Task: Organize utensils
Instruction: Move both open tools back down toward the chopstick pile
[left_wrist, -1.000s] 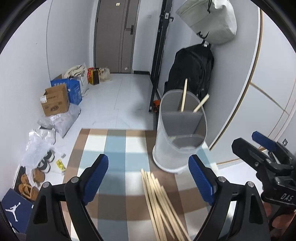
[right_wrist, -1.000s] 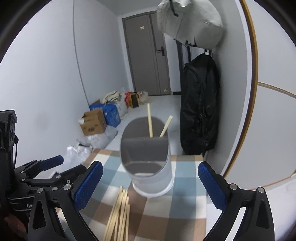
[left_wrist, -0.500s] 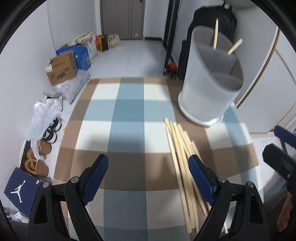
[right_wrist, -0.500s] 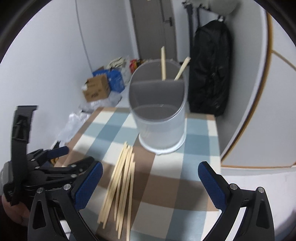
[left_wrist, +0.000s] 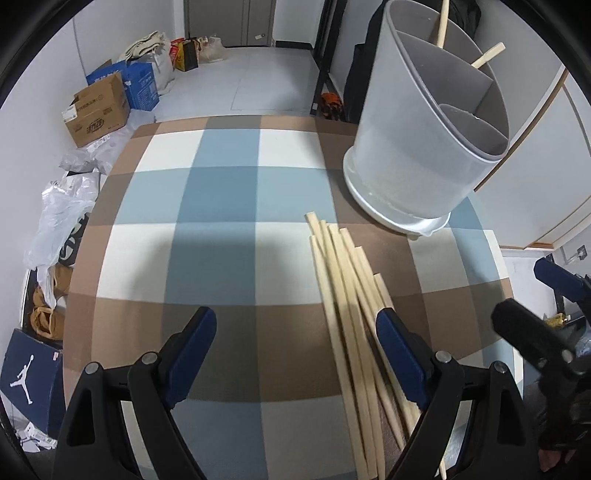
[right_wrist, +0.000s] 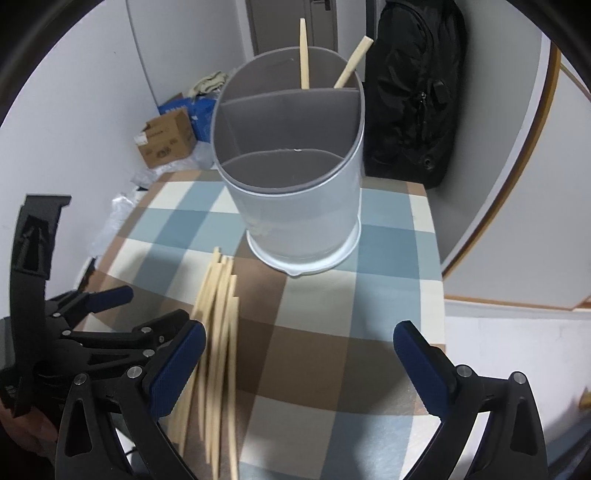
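A bundle of several pale wooden chopsticks (left_wrist: 347, 295) (right_wrist: 218, 314) lies on the checked tablecloth (left_wrist: 221, 199), in front of a grey divided utensil holder (left_wrist: 413, 147) (right_wrist: 295, 192). Two chopsticks (right_wrist: 303, 51) stand in the holder's rear compartment. My left gripper (left_wrist: 295, 336) hangs open above the cloth; the bundle runs just inside its right finger (left_wrist: 399, 350), and neither pad presses on it. My right gripper (right_wrist: 299, 358) is open and holds nothing, with the bundle beside its left finger (right_wrist: 177, 365). Each gripper also shows at the edge of the other's view.
A black backpack (right_wrist: 413, 85) leans on the wall behind the holder. Left of the table, on the floor, are a cardboard box (left_wrist: 98, 109), a blue box (left_wrist: 142, 86), plastic bags (left_wrist: 62, 218), shoes and a shoebox (left_wrist: 29, 380). The table edge is close on the right.
Both grippers have dropped and tipped down toward the table, so the chopsticks and holder appear larger and closer. Both stayed open with nothing held.
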